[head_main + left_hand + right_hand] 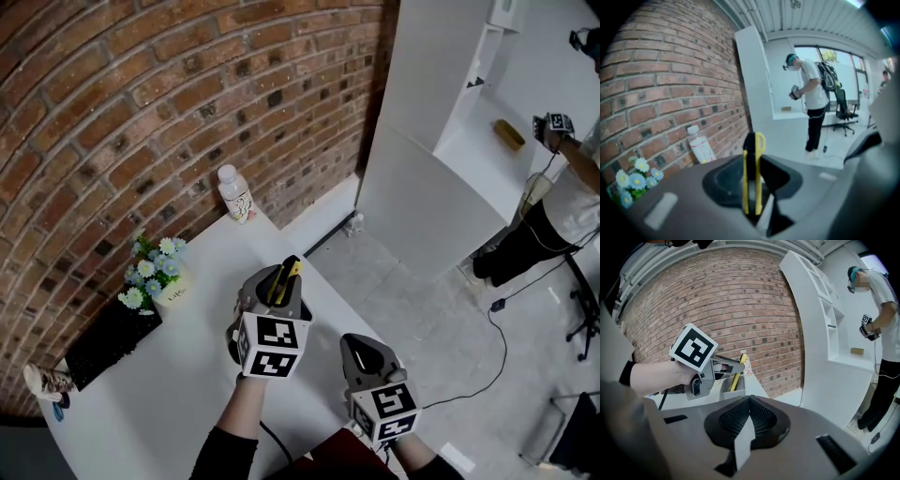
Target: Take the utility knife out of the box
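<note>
Bottle [236, 194] & flowers [152, 270] nr brick wall [141, 94], person [530, 246] by white shelf unit [441, 103]

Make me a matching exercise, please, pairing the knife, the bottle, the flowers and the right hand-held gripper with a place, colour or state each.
Things:
1. knife
2. bottle
3. flowers
4. right hand-held gripper

Place, colour or state:
A. shut, with nothing in it
B. blue and white
C. capped, standing by the brick wall
D. clamped in the left hand-held gripper

Pairs: 1-D, 2-C, 3-B, 4-A.
</note>
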A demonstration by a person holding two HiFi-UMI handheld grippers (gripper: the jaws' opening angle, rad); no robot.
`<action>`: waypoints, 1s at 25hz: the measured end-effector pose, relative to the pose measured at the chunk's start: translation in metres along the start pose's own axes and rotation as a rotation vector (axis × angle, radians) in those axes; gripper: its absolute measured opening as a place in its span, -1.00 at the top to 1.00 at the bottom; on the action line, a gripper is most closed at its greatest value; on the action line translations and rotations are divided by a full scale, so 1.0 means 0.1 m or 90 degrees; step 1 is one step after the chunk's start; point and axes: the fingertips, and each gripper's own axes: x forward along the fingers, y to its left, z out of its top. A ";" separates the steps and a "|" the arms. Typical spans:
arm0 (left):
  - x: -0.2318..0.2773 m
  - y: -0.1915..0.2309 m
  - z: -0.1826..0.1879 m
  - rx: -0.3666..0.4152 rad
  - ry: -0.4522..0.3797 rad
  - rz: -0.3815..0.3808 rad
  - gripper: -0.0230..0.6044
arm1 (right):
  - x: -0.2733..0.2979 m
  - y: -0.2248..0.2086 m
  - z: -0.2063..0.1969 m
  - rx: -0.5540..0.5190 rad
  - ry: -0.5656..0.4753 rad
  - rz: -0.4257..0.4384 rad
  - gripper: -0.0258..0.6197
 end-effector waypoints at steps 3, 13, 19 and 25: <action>-0.08 0.02 0.03 -0.006 -0.008 0.006 0.56 | -0.05 0.03 0.02 -0.004 -0.004 0.001 0.90; -0.37 0.08 0.18 -0.018 -0.047 0.034 0.56 | -0.19 0.09 0.10 -0.012 -0.023 0.003 0.90; -0.55 0.13 0.21 -0.044 -0.067 0.037 0.56 | -0.23 0.19 0.15 -0.021 -0.033 0.010 0.90; -0.74 0.17 0.22 -0.049 -0.082 0.057 0.56 | -0.27 0.29 0.18 -0.029 -0.039 0.019 0.90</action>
